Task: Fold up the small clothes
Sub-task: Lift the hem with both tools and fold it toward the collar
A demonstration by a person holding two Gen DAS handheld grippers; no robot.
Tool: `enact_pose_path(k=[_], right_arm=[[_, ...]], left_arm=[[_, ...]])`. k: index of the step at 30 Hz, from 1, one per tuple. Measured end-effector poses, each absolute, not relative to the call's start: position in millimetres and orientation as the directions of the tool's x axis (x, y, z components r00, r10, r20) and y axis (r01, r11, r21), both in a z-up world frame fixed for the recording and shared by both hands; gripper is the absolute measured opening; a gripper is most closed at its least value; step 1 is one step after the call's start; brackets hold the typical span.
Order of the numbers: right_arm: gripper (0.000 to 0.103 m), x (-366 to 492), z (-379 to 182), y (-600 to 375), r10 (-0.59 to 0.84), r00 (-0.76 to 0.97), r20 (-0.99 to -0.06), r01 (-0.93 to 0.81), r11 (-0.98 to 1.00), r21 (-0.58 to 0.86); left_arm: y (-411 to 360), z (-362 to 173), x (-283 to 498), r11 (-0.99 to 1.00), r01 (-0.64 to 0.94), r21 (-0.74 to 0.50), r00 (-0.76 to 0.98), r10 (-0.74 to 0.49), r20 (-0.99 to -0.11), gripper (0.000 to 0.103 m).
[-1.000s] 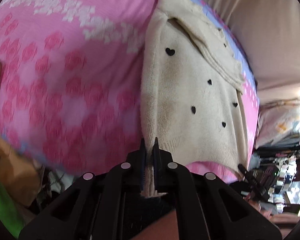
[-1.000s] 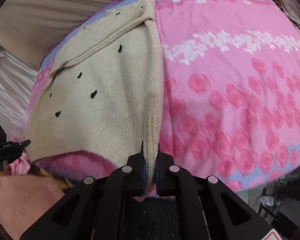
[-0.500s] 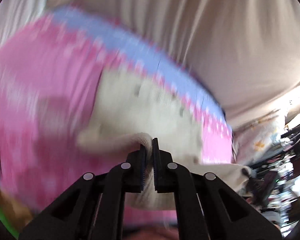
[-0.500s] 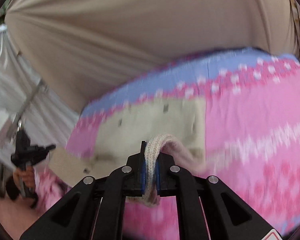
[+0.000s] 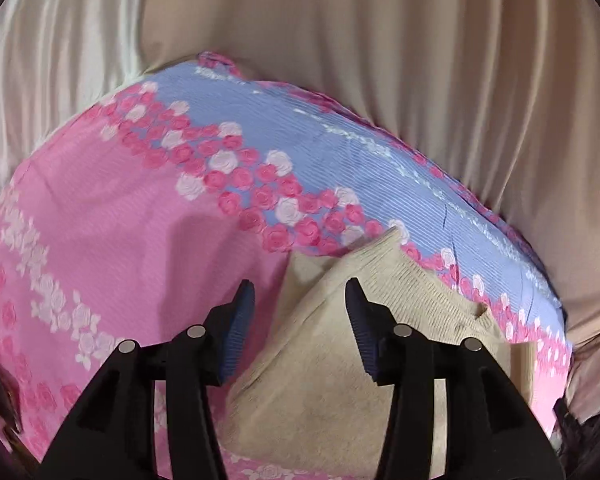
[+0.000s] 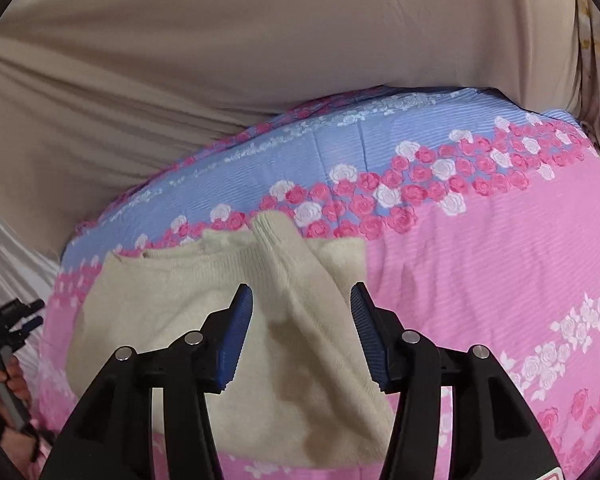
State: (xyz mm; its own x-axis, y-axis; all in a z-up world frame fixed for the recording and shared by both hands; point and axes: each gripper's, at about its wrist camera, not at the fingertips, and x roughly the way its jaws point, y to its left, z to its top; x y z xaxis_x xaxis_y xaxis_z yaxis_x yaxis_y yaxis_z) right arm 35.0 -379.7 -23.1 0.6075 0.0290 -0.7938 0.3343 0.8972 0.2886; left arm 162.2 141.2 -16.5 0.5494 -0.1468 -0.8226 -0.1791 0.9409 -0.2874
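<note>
While no brand, label or writing can be read in either view, a beige draped cloth backdrop point(image 5: 400, 60) fills the top of both. Below it spreads a pink and blue rose-printed bedsheet point(image 5: 112, 240), bearing the folded cream knitted sweater point(image 6: 172, 320). Over the sweater hover the left gripper point(image 5: 300, 320) and right gripper point(image 6: 301, 316), jaws apart, holding nothing. Only the right wrist view shows a hand on a black grip point(image 6: 8, 360).
</note>
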Motion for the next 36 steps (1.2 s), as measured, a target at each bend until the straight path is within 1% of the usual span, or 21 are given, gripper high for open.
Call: enact_pose_path(k=[2, 5, 8, 10, 11, 13, 14, 15, 16, 18, 22, 23, 24, 25, 27, 28, 30, 31, 32, 33, 36], right_arm=[[0.050, 32, -31, -381, 0.024, 0.580, -0.814, 0.352, 0.894, 0.277], [0.054, 39, -44, -388, 0.006, 0.541, -0.841, 0.366, 0.899, 0.242], [0.056, 56, -61, -398, 0.030, 0.503, -0.864, 0.377, 0.892, 0.251], [0.056, 72, -71, -400, 0.044, 0.481, -0.875, 0.371, 0.895, 0.248], [0.056, 79, -75, -399, 0.048, 0.473, -0.880, 0.365, 0.898, 0.245], [0.056, 93, -79, -394, 0.064, 0.461, -0.885, 0.348, 0.904, 0.247], [0.056, 97, -79, -390, 0.072, 0.466, -0.882, 0.333, 0.909, 0.250], [0.047, 104, -79, -384, 0.086, 0.471, -0.878, 0.299, 0.921, 0.250], [0.007, 111, -80, -379, 0.096, 0.457, -0.884, 0.269, 0.933, 0.240], [0.008, 118, -78, -375, 0.103, 0.438, -0.893, 0.255, 0.938, 0.233], [0.008, 118, -28, -386, 0.161, 0.593, -0.789, 0.221, 0.910, 0.351], [0.009, 123, -25, -389, 0.158, 0.604, -0.781, 0.226, 0.906, 0.358], [0.018, 132, -33, -393, 0.148, 0.584, -0.798, 0.245, 0.905, 0.347], [0.027, 141, -46, -394, 0.124, 0.546, -0.829, 0.263, 0.914, 0.310], [0.028, 154, -86, -398, -0.008, 0.406, -0.914, 0.321, 0.938, 0.134], [0.027, 152, -95, -400, -0.026, 0.368, -0.929, 0.344, 0.933, 0.110], [0.028, 129, -85, -405, 0.024, 0.430, -0.903, 0.383, 0.901, 0.206], [0.036, 115, -78, -404, 0.021, 0.459, -0.888, 0.385, 0.896, 0.221], [0.042, 103, -73, -404, 0.012, 0.468, -0.884, 0.387, 0.896, 0.217], [0.052, 86, -69, -401, 0.007, 0.471, -0.882, 0.383, 0.899, 0.211], [0.055, 48, -76, -395, 0.028, 0.430, -0.902, 0.368, 0.907, 0.203]], left_arm=[[136, -18, 162, 0.951, -0.164, -0.261, 0.534, -0.137, -0.834, 0.049], [120, -23, 174, 0.964, -0.117, -0.239, 0.505, -0.149, -0.850, 0.074], [91, -37, 202, 0.982, -0.021, -0.190, 0.463, -0.159, -0.872, 0.081], [74, -51, 216, 0.989, 0.023, -0.146, 0.427, -0.142, -0.893, 0.081], [65, -63, 226, 0.990, 0.054, -0.131, 0.392, -0.142, -0.909, 0.078], [53, -81, 236, 0.986, 0.099, -0.131, 0.338, -0.157, -0.928, 0.053], [50, -89, 239, 0.986, 0.114, -0.123, 0.308, -0.153, -0.939, 0.027], [50, -92, 241, 0.988, 0.108, -0.111, 0.303, -0.139, -0.943, 0.013], [54, -91, 241, 0.987, 0.095, -0.127, 0.313, -0.151, -0.938, 0.011], [74, -78, 238, 0.975, 0.036, -0.221, 0.343, -0.219, -0.913, 0.007], [120, -32, 220, 0.939, -0.059, -0.339, 0.449, -0.278, -0.849, 0.007], [126, -32, 218, 0.939, -0.077, -0.336, 0.447, -0.268, -0.853, 0.008], [126, -38, 220, 0.945, -0.079, -0.318, 0.431, -0.255, -0.865, 0.013], [122, -48, 225, 0.953, -0.066, -0.296, 0.403, -0.246, -0.882, 0.014], [110, -80, 232, 0.974, -0.049, -0.221, 0.320, -0.195, -0.927, 0.016], [107, -87, 232, 0.979, -0.052, -0.196, 0.297, -0.172, -0.939, 0.016], [104, -80, 220, 0.976, -0.043, -0.213, 0.325, -0.188, -0.927, 0.019], [105, -72, 210, 0.975, -0.038, -0.221, 0.354, -0.194, -0.915, 0.035], [108, -66, 202, 0.975, -0.043, -0.219, 0.370, -0.188, -0.910, 0.059], [112, -59, 186, 0.976, -0.051, -0.214, 0.398, -0.177, -0.900, 0.067], [119, -59, 154, 0.975, -0.056, -0.214, 0.391, -0.176, -0.904, 0.077]])
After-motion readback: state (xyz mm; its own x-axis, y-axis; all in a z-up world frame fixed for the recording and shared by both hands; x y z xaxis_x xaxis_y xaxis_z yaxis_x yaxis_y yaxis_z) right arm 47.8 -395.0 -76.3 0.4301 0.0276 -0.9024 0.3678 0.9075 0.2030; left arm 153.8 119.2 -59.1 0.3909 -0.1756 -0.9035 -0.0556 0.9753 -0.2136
